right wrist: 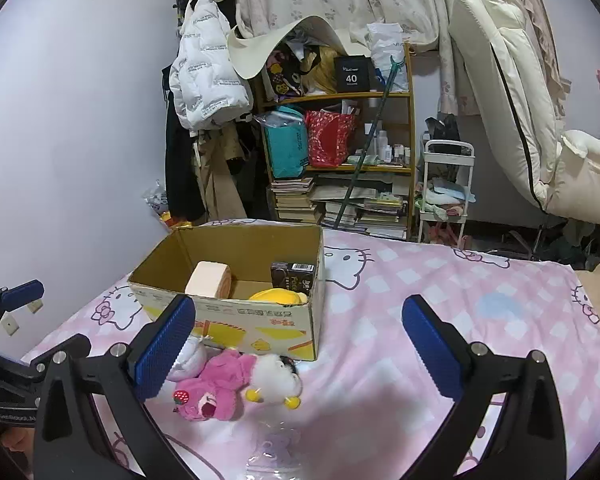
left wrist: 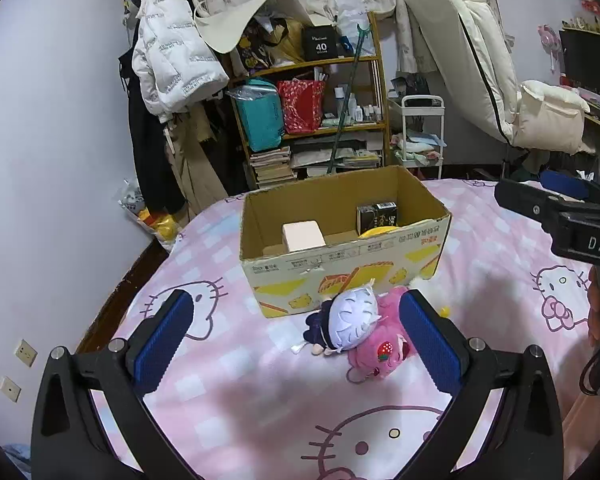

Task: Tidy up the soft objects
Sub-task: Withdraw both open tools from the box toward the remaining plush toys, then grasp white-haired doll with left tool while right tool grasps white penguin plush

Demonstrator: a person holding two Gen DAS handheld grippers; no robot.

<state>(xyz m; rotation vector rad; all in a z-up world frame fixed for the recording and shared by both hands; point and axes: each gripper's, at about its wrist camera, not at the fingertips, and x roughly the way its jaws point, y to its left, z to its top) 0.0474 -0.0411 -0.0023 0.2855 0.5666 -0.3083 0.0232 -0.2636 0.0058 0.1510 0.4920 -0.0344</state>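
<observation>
A cardboard box (left wrist: 340, 272) (right wrist: 236, 316) stands open on the pink bed. Inside it are a pale pink block (left wrist: 303, 236) (right wrist: 208, 280), a black carton (left wrist: 377, 215) (right wrist: 292, 276) and a yellow soft toy (right wrist: 278, 296) (left wrist: 380, 232). In front of the box lie three plush toys: a white-haired doll (left wrist: 350, 320) (right wrist: 188, 356), a pink bear (left wrist: 380, 348) (right wrist: 216, 384) and a white fluffy toy (right wrist: 274, 376). My left gripper (left wrist: 296, 340) is open, low over the bed just before the doll. My right gripper (right wrist: 300, 344) is open above the bear and the white toy, holding nothing.
The bed has a pink cat-print sheet (left wrist: 260, 400) (right wrist: 420, 288). Beyond its far edge stand a cluttered wooden shelf (left wrist: 312, 120) (right wrist: 340, 140), hanging coats (left wrist: 172, 52), a white trolley (right wrist: 444, 192) and a cream recliner (right wrist: 520, 100). A clear plastic item (right wrist: 272, 452) lies at the near edge.
</observation>
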